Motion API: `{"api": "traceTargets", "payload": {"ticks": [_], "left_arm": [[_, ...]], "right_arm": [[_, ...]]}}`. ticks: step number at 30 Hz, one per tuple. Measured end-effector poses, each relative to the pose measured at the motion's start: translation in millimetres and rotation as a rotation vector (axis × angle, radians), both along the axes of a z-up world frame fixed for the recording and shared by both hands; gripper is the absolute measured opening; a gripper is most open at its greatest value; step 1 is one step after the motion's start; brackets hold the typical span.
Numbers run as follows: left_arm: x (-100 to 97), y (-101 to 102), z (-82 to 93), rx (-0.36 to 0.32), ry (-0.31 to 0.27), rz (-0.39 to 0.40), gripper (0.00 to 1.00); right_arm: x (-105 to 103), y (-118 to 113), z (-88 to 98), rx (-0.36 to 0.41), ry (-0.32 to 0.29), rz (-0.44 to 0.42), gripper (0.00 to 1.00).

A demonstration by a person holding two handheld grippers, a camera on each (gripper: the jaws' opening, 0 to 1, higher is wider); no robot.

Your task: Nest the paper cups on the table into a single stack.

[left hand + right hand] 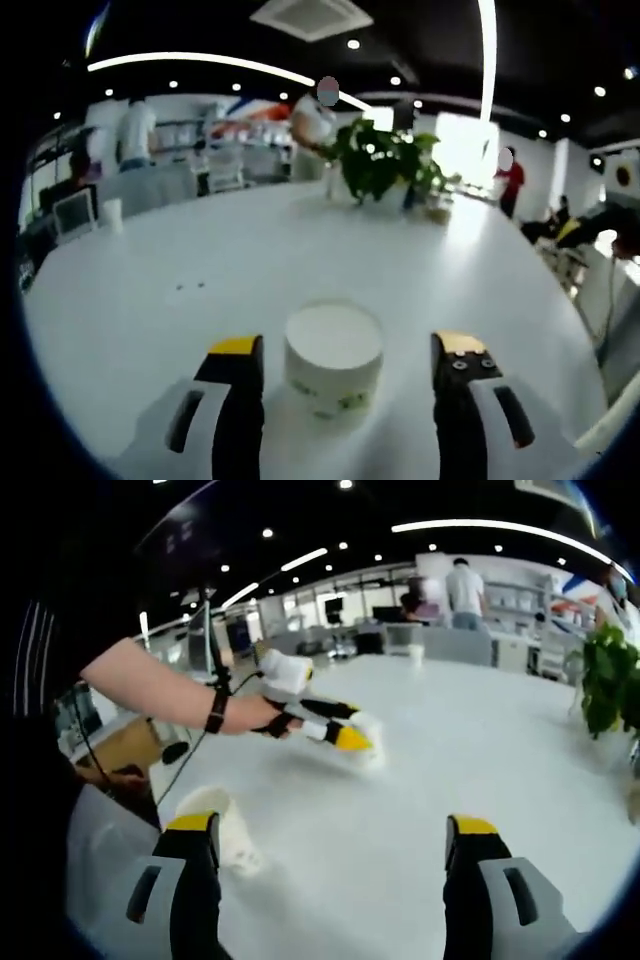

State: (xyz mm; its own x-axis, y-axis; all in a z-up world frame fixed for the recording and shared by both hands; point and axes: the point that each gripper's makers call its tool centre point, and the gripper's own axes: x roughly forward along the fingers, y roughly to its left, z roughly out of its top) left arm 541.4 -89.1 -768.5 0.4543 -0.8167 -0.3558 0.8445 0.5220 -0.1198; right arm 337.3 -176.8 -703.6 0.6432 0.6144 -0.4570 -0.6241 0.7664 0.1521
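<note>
Left gripper view
left gripper (350, 362): jaws spread wide apart, yellow tips pointing away over the white table (200, 270)
upright cup (333, 362): white paper cup with a green mark low on its side, standing mouth up between the two jaws, closer to the left jaw; I cannot tell whether either jaw touches it
potted plant (385, 160): green leaves, at the far edge of the table, right of centre
far cup (112, 214): small white cup standing at the far left of the table, well apart from the near cup
people: several standing in the room behind the table

Right gripper view
right gripper (335, 845): jaws wide open, nothing between them but bare table (480, 740)
tipped cup (222, 825): white paper cup lying on its side on the near left of the table, just beside the left jaw
left gripper (350, 738): held in a hand (262, 716) with a dark wrist strap, out over the middle of the table; its yellow tips sit around a pale, blurred cup (366, 727)
potted plant (610, 680): at the right edge of the table
</note>
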Motion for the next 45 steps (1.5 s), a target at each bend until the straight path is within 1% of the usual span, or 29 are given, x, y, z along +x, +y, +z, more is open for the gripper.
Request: {"api": "traceTargets", "payload": {"ticks": [2,6,7,8,9,12,14,19,22,26,33,34,35,37,42,43,45], "left_arm": [[-2.7,-3.0,-4.1,0.001,0.003,-0.009,0.63],[-10.7,-7.2,-13.9,-0.005,0.030,-0.031,0.47],[-13.9,-8.6,-13.2,-0.012,0.019,-0.046,0.43],[-14.3,-9.0,-16.3,-0.008,0.027,-0.055,0.40],[-14.4,-10.2,-17.5,-0.018,0.045,-0.046,0.41],[-13.1,-11.5,-20.5,-0.017,0.035,-0.054,0.40],[-12.0,-11.9,-20.9,-0.028,0.051,-0.048,0.40],[-12.0,-12.7,-21.3,-0.036,0.059,-0.059,0.39],[-11.6,-11.3,-16.5,-0.053,0.069,-0.060,0.39],[-9.8,-7.2,-9.6,-0.052,0.054,-0.060,0.39],[-11.3,1.5,17.2,-0.075,0.044,-0.056,0.38],[-12.3,2.1,22.9,-0.080,0.042,-0.061,0.38],[-12.4,2.5,24.5,-0.079,0.042,-0.059,0.38],[-13.4,3.9,36.4,-0.085,0.024,-0.062,0.38],[-21.2,6.6,64.4,-0.099,-0.002,-0.078,0.38],[-23.9,7.2,72.5,-0.110,-0.008,-0.083,0.38],[-27.2,8.8,82.3,-0.111,-0.021,-0.093,0.38]], "right_arm": [[-2.9,-1.7,-2.6,0.001,0.005,-0.005,0.91],[-6.5,-2.9,-10.0,0.001,0.015,-0.011,0.91],[-7.4,-3.1,-11.4,0.001,0.015,-0.012,0.91],[-7.9,-3.1,-11.8,0.001,0.018,-0.012,0.91],[-8.1,-2.5,-13.2,0.005,0.019,-0.013,0.91],[-7.0,-1.4,-14.1,0.004,0.016,-0.011,0.91],[-5.9,-1.2,-14.6,0.004,0.014,-0.013,0.91],[-3.8,0.4,-17.2,0.004,0.015,-0.014,0.91],[-3.9,1.5,-17.7,0.002,0.014,-0.013,0.91],[-2.7,3.0,-14.3,0.006,0.007,-0.013,0.91],[5.4,8.6,-2.6,0.027,-0.016,-0.012,0.91],[7.6,10.3,1.5,0.046,-0.018,-0.019,0.91],[8.3,11.0,3.4,0.054,-0.020,-0.022,0.91],[11.7,13.3,10.4,0.074,-0.041,-0.027,0.91],[15.7,23.0,13.3,0.089,-0.041,-0.008,0.91],[16.3,26.8,14.2,0.097,-0.040,-0.002,0.91],[17.9,33.8,16.2,0.095,-0.047,0.010,0.91]]}}
